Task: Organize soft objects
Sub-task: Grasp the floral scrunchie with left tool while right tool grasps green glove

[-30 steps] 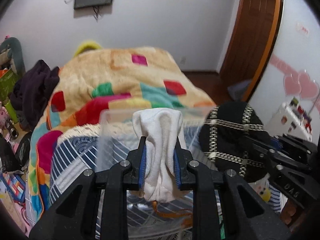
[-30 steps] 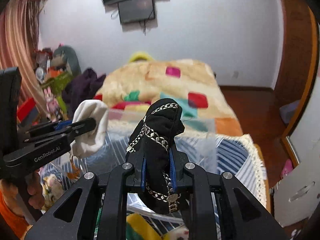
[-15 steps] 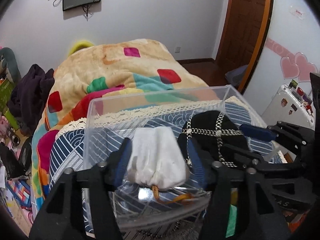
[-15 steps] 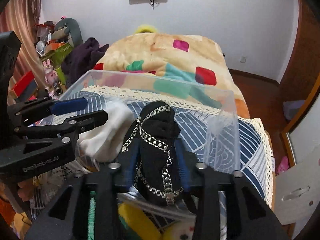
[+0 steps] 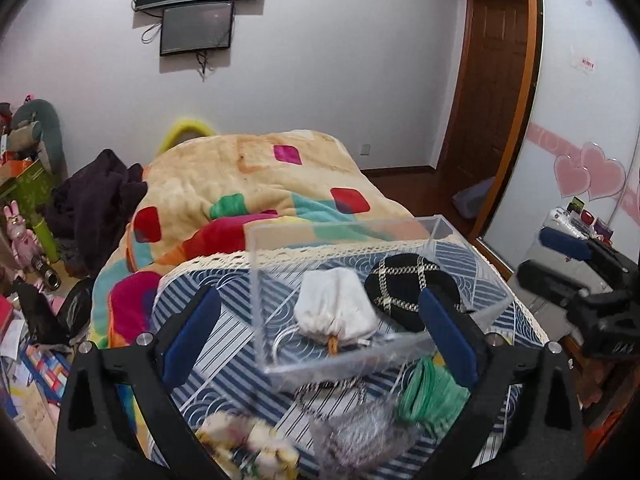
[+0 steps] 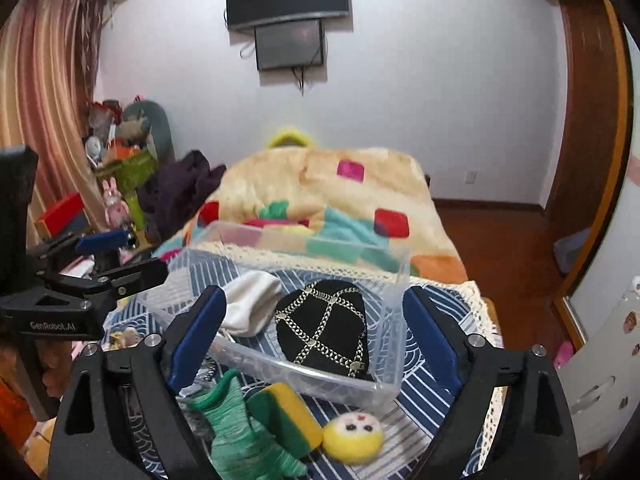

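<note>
Left gripper (image 5: 320,328): jaws spread wide, holding nothing. Right gripper (image 6: 316,328): jaws spread wide, holding nothing. One clear plastic bin (image 6: 394,280) stands on the blue patterned cloth (image 6: 440,384). Inside lie two items, touching: one white drawstring pouch (image 5: 336,308), and one black pouch (image 6: 324,324) crossed with gold chain. Outside, near the bin's front wall: one green knit piece (image 6: 240,440), one yellow-green sponge (image 6: 284,412), one yellow plush face (image 6: 352,436).

A white cloth pouch (image 5: 338,306) and a black pouch (image 6: 324,326) crossed with gold chain lie side by side, touching, on the floor of a clear plastic box (image 6: 394,280). In front of the box, on the striped cloth, lie a green knitted piece (image 6: 244,436), a yellow-and-green sponge (image 6: 286,414) and a yellow felt face ball (image 6: 354,436).
</note>
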Action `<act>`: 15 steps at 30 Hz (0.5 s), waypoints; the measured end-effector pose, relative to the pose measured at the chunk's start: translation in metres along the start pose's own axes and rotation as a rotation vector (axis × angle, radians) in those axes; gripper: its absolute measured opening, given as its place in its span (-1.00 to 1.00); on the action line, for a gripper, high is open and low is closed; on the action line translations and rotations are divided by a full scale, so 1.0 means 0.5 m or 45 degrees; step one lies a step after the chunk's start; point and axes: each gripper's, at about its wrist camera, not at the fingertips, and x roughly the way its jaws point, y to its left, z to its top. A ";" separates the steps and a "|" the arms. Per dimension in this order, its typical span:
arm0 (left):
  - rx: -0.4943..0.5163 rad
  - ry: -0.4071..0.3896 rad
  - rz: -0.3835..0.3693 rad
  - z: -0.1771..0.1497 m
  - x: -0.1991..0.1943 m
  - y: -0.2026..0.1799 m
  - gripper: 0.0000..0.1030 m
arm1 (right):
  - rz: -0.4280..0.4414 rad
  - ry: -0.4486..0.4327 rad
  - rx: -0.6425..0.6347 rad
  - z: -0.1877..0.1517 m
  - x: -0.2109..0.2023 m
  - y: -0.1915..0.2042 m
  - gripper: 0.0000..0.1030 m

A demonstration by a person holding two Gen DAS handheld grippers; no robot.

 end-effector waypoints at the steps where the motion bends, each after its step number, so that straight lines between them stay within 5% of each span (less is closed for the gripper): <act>1: 0.001 -0.003 0.007 -0.007 -0.007 0.003 0.96 | 0.000 -0.009 -0.002 0.000 -0.005 0.001 0.77; 15: -0.053 0.163 0.092 -0.186 -0.016 0.054 0.97 | 0.078 0.070 -0.007 -0.114 -0.004 0.046 0.80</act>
